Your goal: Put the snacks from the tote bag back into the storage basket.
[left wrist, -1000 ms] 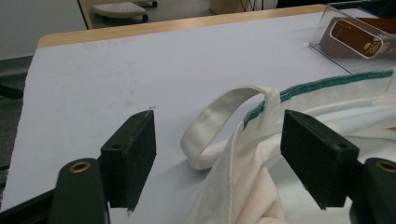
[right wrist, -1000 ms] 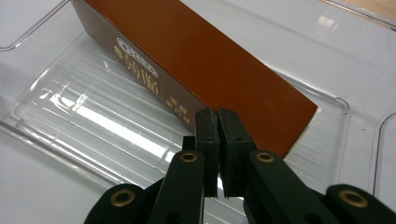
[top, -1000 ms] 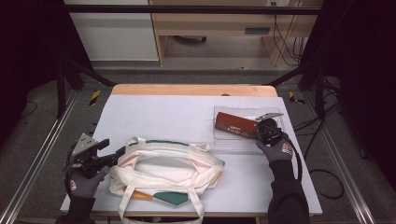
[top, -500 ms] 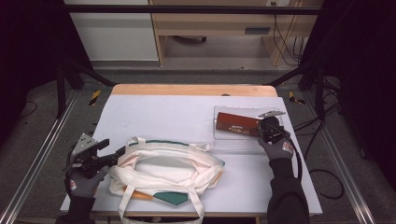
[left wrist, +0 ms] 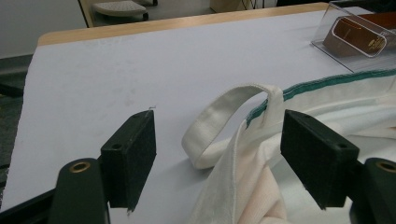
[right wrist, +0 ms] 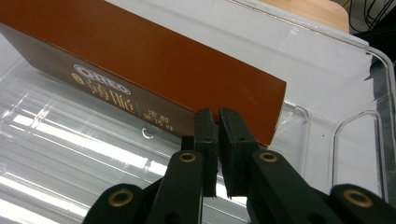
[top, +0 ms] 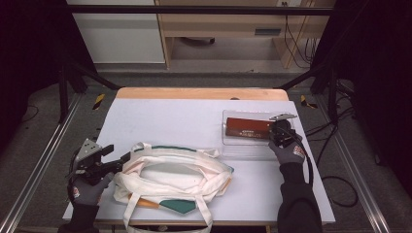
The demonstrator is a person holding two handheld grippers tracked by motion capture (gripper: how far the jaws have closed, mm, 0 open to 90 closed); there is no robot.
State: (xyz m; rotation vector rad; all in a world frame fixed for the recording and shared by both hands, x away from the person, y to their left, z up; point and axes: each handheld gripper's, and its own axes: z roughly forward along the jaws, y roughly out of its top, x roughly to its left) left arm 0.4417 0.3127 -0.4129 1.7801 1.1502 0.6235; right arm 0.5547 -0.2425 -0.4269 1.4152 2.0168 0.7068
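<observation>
Right gripper view: claw (right wrist: 218,140) beside box (right wrist: 140,70)

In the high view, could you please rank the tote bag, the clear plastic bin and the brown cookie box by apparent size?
1. tote bag, largest
2. clear plastic bin
3. brown cookie box, smallest; it lies inside the bin

Biscuit box (top: 249,128) in clear bin (top: 233,150), tote bag (top: 172,171) left, nearer the person.
</observation>
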